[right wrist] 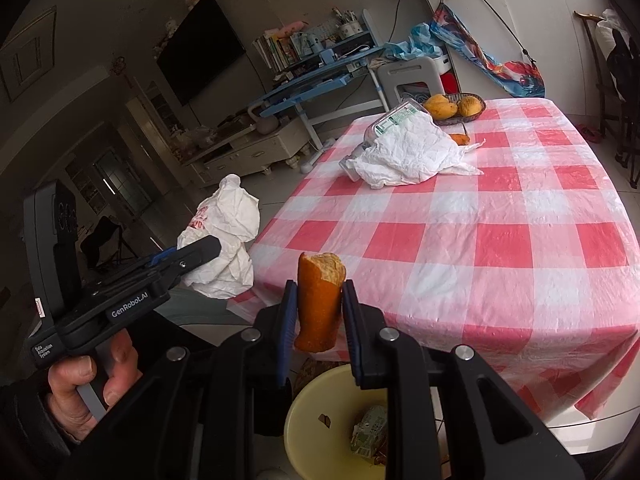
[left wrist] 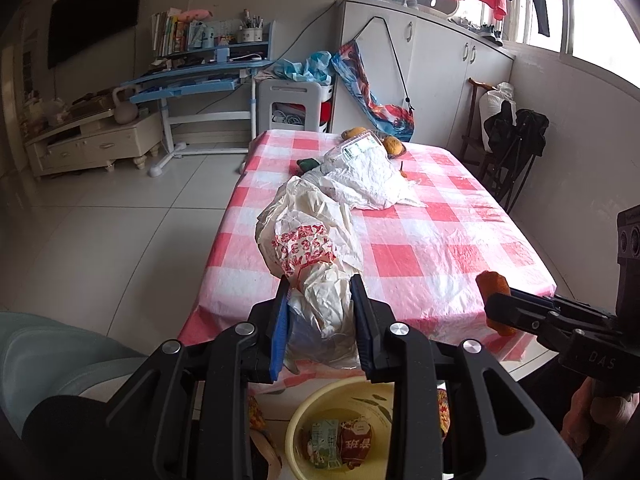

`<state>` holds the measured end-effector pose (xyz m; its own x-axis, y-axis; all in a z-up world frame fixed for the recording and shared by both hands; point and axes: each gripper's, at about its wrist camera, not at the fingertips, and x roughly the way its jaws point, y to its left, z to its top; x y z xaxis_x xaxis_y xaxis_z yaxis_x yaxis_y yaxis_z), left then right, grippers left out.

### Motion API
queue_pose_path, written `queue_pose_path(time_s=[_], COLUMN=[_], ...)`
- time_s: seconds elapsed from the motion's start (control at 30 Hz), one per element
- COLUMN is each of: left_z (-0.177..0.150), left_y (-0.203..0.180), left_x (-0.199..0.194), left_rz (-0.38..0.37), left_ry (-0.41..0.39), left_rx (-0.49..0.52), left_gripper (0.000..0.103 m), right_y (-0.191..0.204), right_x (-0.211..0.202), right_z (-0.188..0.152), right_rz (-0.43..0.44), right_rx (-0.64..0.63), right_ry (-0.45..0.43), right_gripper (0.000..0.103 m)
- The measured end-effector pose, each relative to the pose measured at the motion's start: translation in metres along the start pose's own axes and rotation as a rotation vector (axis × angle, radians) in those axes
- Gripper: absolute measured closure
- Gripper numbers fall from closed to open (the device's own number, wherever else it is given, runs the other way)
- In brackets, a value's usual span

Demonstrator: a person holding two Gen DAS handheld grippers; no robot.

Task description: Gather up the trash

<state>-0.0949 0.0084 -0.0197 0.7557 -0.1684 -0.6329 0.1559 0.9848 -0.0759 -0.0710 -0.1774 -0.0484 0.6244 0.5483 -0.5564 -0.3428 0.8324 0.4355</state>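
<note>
At the near edge of the table, the left hand-held gripper clenches a crumpled white plastic bag, and the right hand-held gripper grips a bitten bread piece upright, above a yellow basin holding wrappers.

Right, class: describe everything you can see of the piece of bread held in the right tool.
The piece of bread is a stubby length of loaf with a smooth orange-brown crust. Its upper end is bitten or torn, showing pale, airy crumb; the lower end looks rounded. It stands nearly upright, pinched at its middle between the pads of the right tool, which is shut on it. It hangs clear of the checked tablecloth, near the table's front edge, above the yellow bin on the floor. Nothing else touches it.
</note>
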Motion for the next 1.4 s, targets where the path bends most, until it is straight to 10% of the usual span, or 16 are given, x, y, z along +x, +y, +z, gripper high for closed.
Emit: queue_pose_path(time_s=[0.53, 1.07, 1.4], left_z=[-0.062, -0.042, -0.037], left_y=[-0.027, -0.005, 0.003], left_x=[-0.006, -0.034, -0.035], left_rz=[-0.084, 0.009, 0.07], left_ry=[0.269, 0.038, -0.019], left_rx=[0.141, 0.014, -0.027], left_gripper=[0.059, 0.025, 0.019], right_y=[0.004, 0.024, 0.025], right_x=[-0.002, 0.023, 0.023], right_z=[-0.014, -0.036, -0.037], right_rz=[0.003, -0.028, -0.069], right_rx=[0.018, -0.052, -0.057], right_ry=[0.03, 0.169, 0.131], right_gripper=[0.079, 0.079, 0.036])
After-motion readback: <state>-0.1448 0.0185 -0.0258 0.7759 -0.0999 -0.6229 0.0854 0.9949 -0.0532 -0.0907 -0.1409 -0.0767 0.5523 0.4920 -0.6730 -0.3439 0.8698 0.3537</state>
